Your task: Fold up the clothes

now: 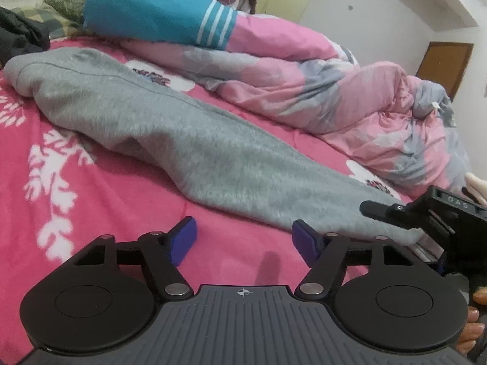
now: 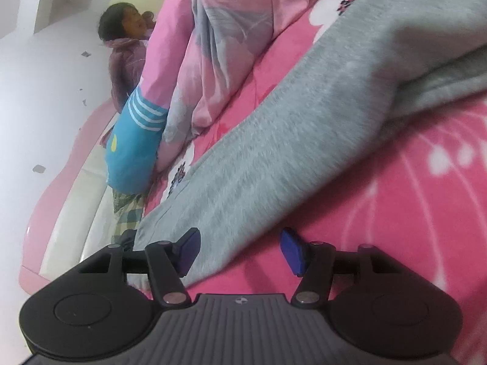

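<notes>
A grey sweatshirt garment lies stretched out long across a bright pink bedspread printed with white leaf shapes. In the left wrist view it runs from the upper left down to the lower right.

The left gripper hovers low over the bedspread with its two blue-padded fingers spread wide apart and nothing between them. The near end of the grey garment lies just ahead of its right finger, close to it, though contact cannot be judged.

The right gripper is also wide open and holds nothing. In its own view the grey garment runs diagonally, and a narrow end of the cloth reaches down into the gap between the fingers, lying nearer the left finger. In the left wrist view this gripper shows as a black frame at the right edge, at the garment's lower end, with the fingers of a hand visible below it.

Beyond the garment, a rumpled pink and grey quilt is heaped along the far side of the bed. A blue cloth with white stripes rests on the quilt's end. A dark piece of clothing sits at the far left. A person in a purple padded jacket is by the wall behind the bedding.
</notes>
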{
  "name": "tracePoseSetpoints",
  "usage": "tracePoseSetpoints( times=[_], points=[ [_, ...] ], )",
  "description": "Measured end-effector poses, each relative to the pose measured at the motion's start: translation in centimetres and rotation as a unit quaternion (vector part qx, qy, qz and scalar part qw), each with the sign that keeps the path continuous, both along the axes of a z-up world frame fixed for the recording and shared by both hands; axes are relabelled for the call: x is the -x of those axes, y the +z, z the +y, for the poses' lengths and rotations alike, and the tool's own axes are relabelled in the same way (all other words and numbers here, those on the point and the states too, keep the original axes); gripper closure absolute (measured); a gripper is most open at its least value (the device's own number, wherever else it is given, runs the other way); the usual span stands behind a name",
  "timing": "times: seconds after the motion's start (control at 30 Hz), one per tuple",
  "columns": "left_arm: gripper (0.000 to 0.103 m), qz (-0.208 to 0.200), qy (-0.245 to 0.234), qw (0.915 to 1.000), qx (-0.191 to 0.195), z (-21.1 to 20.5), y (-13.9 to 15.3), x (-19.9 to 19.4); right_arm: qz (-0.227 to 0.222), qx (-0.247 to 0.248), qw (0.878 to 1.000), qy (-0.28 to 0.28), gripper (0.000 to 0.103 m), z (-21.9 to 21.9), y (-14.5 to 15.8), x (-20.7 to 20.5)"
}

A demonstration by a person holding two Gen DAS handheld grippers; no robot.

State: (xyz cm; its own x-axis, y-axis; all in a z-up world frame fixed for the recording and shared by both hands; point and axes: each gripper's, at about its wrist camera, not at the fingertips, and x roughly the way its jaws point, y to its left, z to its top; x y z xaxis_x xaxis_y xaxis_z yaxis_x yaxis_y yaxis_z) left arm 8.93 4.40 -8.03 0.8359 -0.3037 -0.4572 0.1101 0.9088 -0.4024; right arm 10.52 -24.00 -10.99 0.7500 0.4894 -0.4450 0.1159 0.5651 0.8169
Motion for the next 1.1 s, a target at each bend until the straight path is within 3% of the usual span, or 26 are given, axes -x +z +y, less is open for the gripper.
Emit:
tracePoseSetpoints(
  times=[0.17, 0.27, 0.47, 0.6, 0.8, 1.0, 1.1],
  points=[
    [0.032, 0.01, 0.019, 0.9997, 0.008, 0.2, -0.1, -1.2, 0.013, -0.018, 1.0, -0.013, 0.081, -0.2, -1.0, -0.7],
    [0.026, 0.013, 0.017, 0.9998, 0.001, -0.4, 0.2, -1.2, 0.007, -0.044, 0.999, -0.013, 0.098, -0.6, -1.5, -0.6],
    [0.026, 0.018, -0.028, 0.9952, 0.092, 0.1, -0.2, -0.8, -0.054, -0.106, 0.993, -0.017, 0.1, -1.4, -0.8, -0.3],
    [0.026, 0.031, -0.071, 0.9819, 0.173, 0.1, -0.6, -1.9, -0.067, -0.13, 0.989, -0.014, 0.1, -1.7, -0.4, -0.5],
    [0.027, 0.044, -0.104, 0.9625, 0.247, 0.0, -0.7, -5.8, -0.065, -0.148, 0.987, -0.012, 0.1, -1.9, -0.6, -1.0],
    [0.037, 0.031, -0.113, 0.9505, 0.288, 1.9, 0.0, -8.2, -0.085, -0.102, 0.991, 0.005, 0.099, -1.9, 0.7, -1.7],
    [0.046, 0.023, -0.116, 0.9473, 0.298, 2.3, -0.1, -8.7, -0.113, -0.006, 0.993, 0.037, 0.097, -0.5, 1.7, -1.4]
  ],
)
